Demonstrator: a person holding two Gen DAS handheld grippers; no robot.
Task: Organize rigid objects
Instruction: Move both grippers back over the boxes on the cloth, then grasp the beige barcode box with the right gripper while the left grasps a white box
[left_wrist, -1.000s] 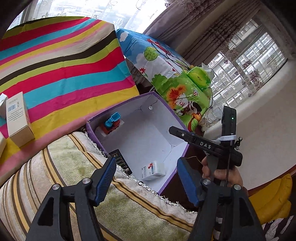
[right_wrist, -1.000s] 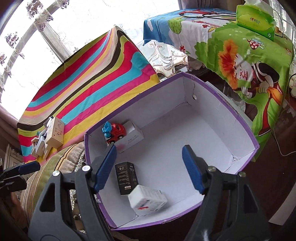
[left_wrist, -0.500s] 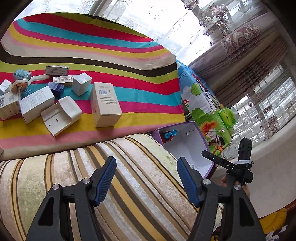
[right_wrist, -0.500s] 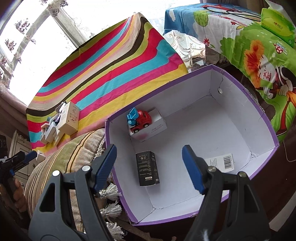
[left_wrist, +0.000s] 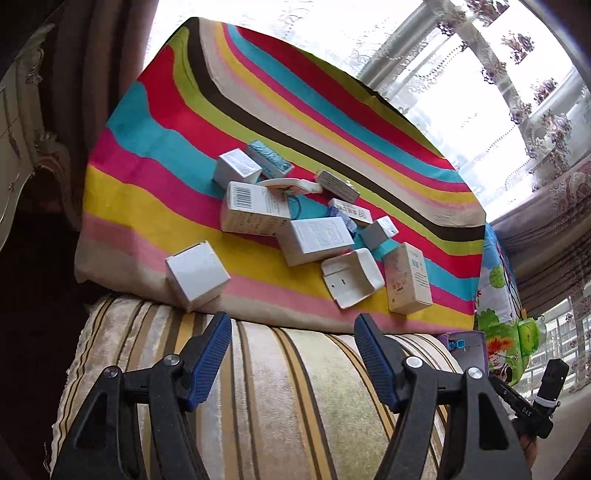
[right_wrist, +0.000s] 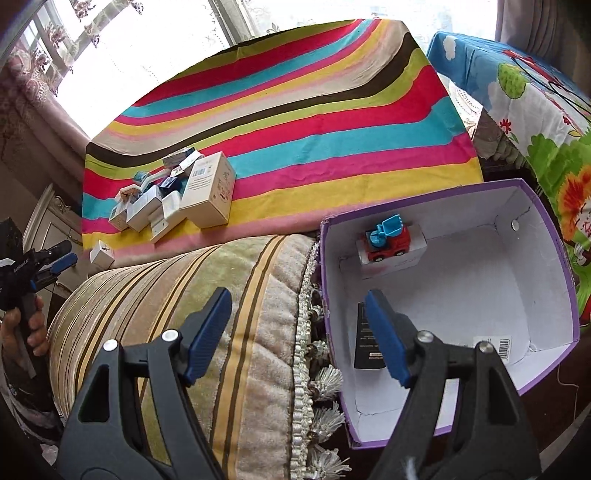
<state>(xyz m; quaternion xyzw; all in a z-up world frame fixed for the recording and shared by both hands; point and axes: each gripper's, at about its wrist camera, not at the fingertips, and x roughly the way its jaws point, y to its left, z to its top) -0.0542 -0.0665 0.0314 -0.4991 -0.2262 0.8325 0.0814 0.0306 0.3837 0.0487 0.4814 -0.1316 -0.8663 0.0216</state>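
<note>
Several small cartons (left_wrist: 314, 236) lie heaped on the rainbow-striped cloth (left_wrist: 155, 206), with a white cube box (left_wrist: 195, 273) apart at the cloth's near edge. My left gripper (left_wrist: 291, 354) is open and holds nothing, hovering over the striped cushion (left_wrist: 288, 406) just short of them. In the right wrist view my right gripper (right_wrist: 299, 332) is open and holds nothing, straddling the cushion's tasselled edge and the purple box (right_wrist: 554, 258). That box holds a red and blue toy truck (right_wrist: 388, 240) on a white carton, a black carton (right_wrist: 365, 339) and a barcoded white item (right_wrist: 495, 345).
A table under a cartoon-print cloth (right_wrist: 535, 110) stands right of the purple box. Curtained windows run behind the striped cloth. A white cabinet (left_wrist: 14, 155) stands at the far left. A person's hand (right_wrist: 22, 325) holds the left gripper (right_wrist: 55, 264).
The left gripper swung away from the purple box to face the heap of cartons. The right gripper drew left, from above the box interior to its left rim. Both stayed open.
</note>
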